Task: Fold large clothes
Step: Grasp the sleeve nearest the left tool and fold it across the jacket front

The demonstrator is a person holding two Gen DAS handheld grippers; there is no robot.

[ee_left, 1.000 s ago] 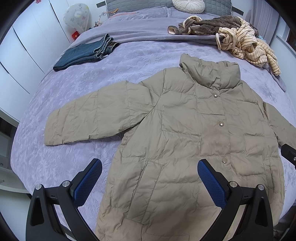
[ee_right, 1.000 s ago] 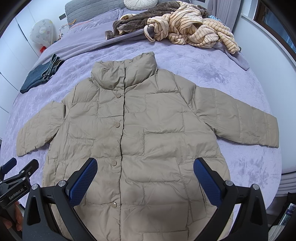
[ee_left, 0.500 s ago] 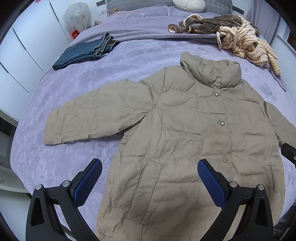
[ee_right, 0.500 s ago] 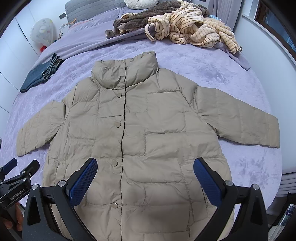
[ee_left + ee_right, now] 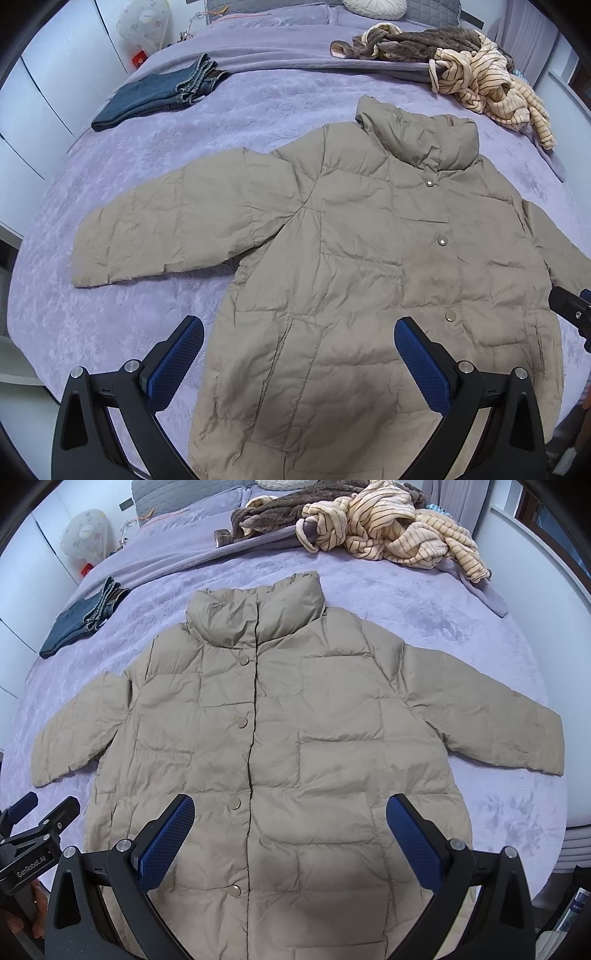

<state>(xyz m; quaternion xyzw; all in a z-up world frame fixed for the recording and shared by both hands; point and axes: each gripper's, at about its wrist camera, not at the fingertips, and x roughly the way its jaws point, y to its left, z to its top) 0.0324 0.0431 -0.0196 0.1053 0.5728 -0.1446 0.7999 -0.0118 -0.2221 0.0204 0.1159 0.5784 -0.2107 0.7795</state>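
both grippers hang over the near hem, the left gripper and the right gripper each spread wide with nothing between the blue pads; under them a beige puffer jacket lies flat, front up and snapped shut, on the lilac bedspread, sleeves out to both sides, collar toward the headboard, long axis running hem to collar away from us; beyond it, apart, folded jeans at far left, and a striped cream garment heaped against a brown one.
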